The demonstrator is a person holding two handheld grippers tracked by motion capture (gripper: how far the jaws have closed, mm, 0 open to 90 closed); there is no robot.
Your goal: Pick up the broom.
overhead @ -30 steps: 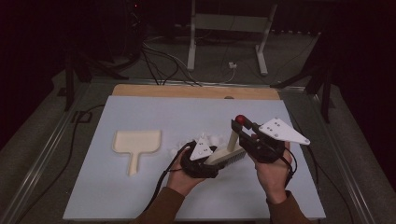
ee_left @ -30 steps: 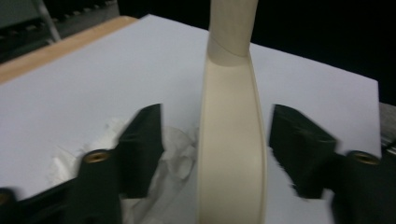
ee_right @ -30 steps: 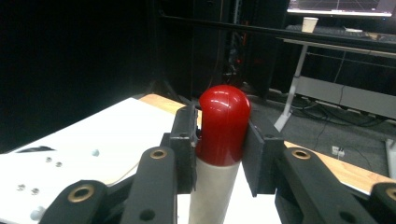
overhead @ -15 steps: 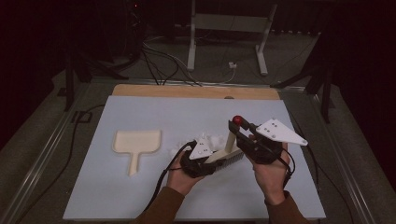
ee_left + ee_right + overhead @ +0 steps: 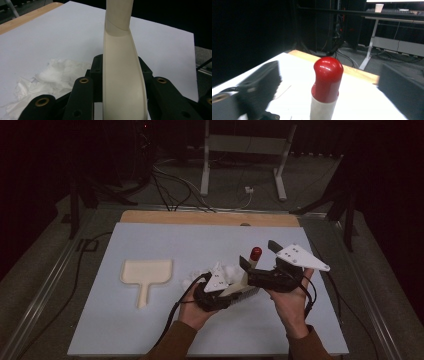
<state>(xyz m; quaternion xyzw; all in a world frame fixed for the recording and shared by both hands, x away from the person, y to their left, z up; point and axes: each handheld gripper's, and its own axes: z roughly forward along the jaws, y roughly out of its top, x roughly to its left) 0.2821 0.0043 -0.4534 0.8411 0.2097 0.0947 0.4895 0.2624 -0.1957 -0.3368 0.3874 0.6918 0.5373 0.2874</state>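
Note:
A cream handle [image 5: 120, 50] with a rounded red tip [image 5: 328, 77] slants up over the white table top. My left gripper [image 5: 122, 75] is shut on the handle's lower part, its black jaws pressed against both sides. In the high view that left gripper [image 5: 235, 290] sits just left of the right one. My right gripper [image 5: 330, 83] is open; its jaws have just been opening and now stand wide on either side of the red tip [image 5: 255, 253] without touching it. In the high view the right gripper [image 5: 258, 254] points left at the tip.
A cream dustpan [image 5: 146, 272] lies flat on the table's left half. Crumpled white tissue [image 5: 52, 77] lies on the mat right behind the left gripper, seen too in the high view [image 5: 227, 270]. A wooden edge [image 5: 210, 217] borders the far side of the mat.
The right gripper's jaws have spread apart and let go of the red tip. Both hands have stayed where they were, and the handle still rests in the left gripper.

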